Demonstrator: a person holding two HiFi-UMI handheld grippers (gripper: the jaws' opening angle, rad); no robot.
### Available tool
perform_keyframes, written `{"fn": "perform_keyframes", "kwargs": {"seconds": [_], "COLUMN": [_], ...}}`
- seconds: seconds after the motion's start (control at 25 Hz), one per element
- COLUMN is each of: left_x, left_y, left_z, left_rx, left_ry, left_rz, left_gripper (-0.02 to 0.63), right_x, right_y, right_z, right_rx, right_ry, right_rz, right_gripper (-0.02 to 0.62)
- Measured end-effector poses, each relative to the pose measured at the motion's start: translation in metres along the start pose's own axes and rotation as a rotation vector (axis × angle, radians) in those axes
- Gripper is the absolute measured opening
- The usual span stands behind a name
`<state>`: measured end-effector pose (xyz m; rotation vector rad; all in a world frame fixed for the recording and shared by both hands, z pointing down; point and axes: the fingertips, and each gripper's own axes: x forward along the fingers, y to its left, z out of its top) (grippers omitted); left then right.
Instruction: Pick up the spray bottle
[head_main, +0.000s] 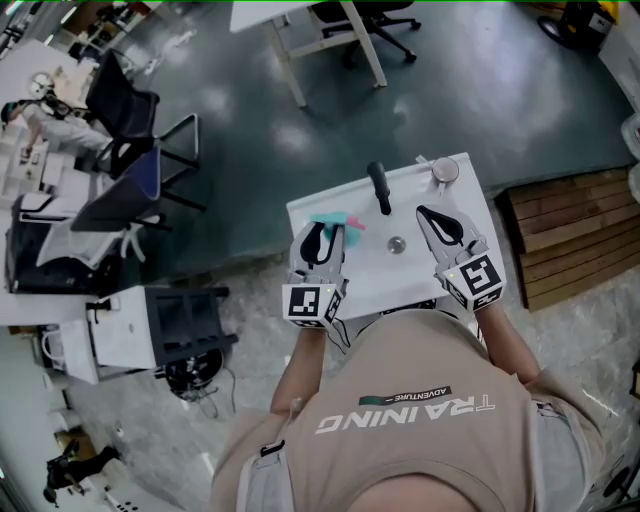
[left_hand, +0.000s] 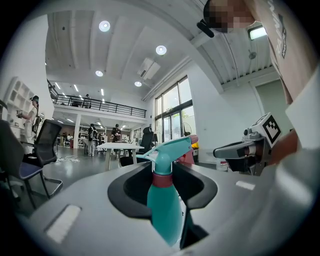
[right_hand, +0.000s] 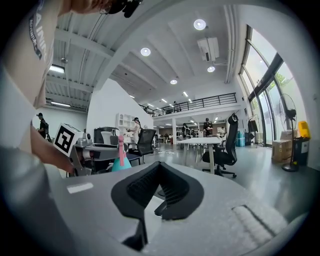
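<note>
Left hand-held gripper (left_hand: 162, 172) clenched on upright teal bottle (left_hand: 164, 210), over white counter (head_main: 372, 272), right hand-held gripper (right_hand: 160, 167) closed, empty.

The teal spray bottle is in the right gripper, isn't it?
Not quite. The teal spray bottle sits between the jaws of the left gripper, not the right one, as the left gripper view shows. The right gripper has nothing between its jaws.
</note>
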<state>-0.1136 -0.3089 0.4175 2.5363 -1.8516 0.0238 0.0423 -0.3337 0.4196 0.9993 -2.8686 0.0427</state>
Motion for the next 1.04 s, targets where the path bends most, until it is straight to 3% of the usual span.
{"fn": "perform_keyframes", "kwargs": {"seconds": [1.04], "left_x": [0.016], "left_y": [0.0], "left_z": [-0.009], "left_rx": [-0.04], "left_ry": [0.002], "left_rz": [-0.042], "left_gripper": [0.144], "right_x": [-0.003], "right_y": [-0.008], "right_z": [-0.008], "right_rx": [0.002], "right_ry": [0.031], "right_rz": [-0.007], "right_gripper": [0.002]}}
